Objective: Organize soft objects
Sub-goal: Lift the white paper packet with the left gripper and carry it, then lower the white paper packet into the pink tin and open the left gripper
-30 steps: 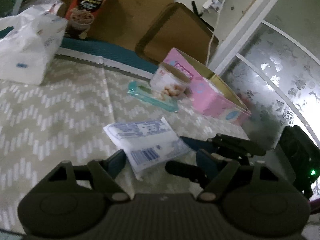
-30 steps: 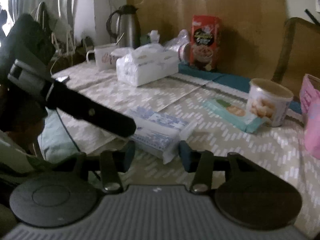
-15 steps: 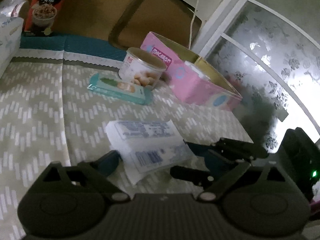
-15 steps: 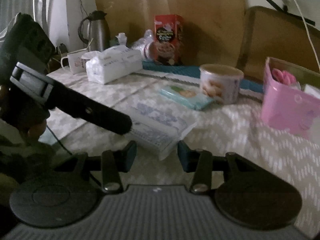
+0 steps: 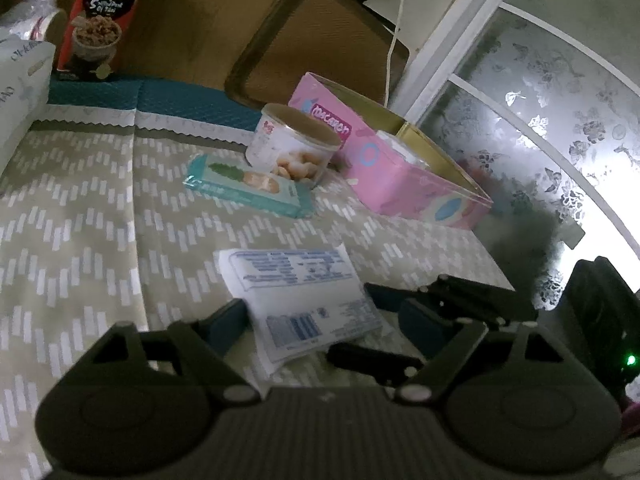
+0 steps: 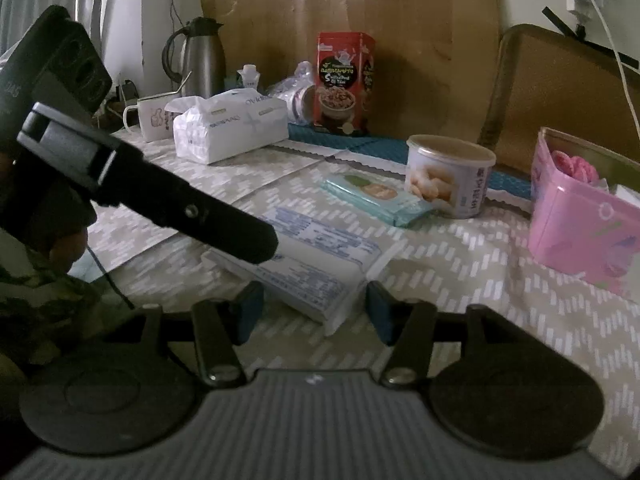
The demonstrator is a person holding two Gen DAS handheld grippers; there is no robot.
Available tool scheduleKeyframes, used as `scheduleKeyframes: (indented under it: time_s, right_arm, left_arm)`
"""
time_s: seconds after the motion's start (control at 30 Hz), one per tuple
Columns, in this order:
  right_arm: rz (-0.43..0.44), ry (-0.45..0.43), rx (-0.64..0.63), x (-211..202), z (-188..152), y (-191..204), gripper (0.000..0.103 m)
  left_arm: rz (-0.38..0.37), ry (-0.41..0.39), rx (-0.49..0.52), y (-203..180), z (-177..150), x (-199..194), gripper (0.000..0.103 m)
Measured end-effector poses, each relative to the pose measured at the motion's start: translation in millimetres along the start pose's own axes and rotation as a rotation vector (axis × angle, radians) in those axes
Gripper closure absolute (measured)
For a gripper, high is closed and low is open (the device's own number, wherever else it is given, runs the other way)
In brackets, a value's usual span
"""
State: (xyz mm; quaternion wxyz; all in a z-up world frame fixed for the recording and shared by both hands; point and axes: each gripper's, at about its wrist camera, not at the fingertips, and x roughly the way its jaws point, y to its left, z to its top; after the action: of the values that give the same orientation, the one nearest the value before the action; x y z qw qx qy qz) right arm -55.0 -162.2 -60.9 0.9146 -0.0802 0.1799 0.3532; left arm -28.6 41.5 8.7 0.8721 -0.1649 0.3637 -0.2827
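Teal wipes pack point(image 6: 376, 198) and tin point(image 6: 450, 176) just beyond tissue packet point(image 6: 308, 264).

From my right side, the white tissue pack point(image 6: 308, 268) lies dead ahead at twelve o'clock, its near corner between my fingers point(image 6: 250, 308). My left gripper point(image 5: 320, 320) bars the ten o'clock side. Bare worktop point(image 6: 460, 280) runs open toward one o'clock, until the teal wipes packet point(image 6: 376, 196), the round tin point(image 6: 450, 174) and the pink box point(image 6: 580, 232) close it off
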Motion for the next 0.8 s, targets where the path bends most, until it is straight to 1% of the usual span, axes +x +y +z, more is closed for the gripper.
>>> scheduleKeyframes:
  time_s: [0.17,0.23,0.33,0.47,0.67,0.8]
  right_arm:
    - [-0.007,-0.007,-0.009,-2.8,0.7,2.4,0.047]
    - [-0.013,-0.023,-0.014,-4.7,3.0,1.5,0.047]
    - [-0.017,-0.052,-0.002,-8.8,7.4,-2.8,0.047]
    - [-0.040,-0.066,0.013,-12.4,10.5,-7.5,0.047]
    - [-0.102,-0.105,0.044,-28.9,14.1,-22.6,0.047]
    - [-0.185,-0.162,0.059,-46.4,15.7,-38.1,0.047]
  left_arm:
    - [-0.009,-0.003,0.014,-2.2,4.3,-1.9,0.018]
    - [-0.018,-0.012,0.024,-2.3,8.3,-4.2,0.018]
    - [-0.030,-0.027,0.045,-7.3,15.7,-6.3,0.018]
    - [-0.042,-0.029,0.090,-20.2,27.2,-0.6,0.018]
    - [-0.073,-0.030,0.180,-48.0,47.6,16.3,0.018]
    - [-0.122,-0.028,0.238,-75.7,69.1,38.5,0.018]
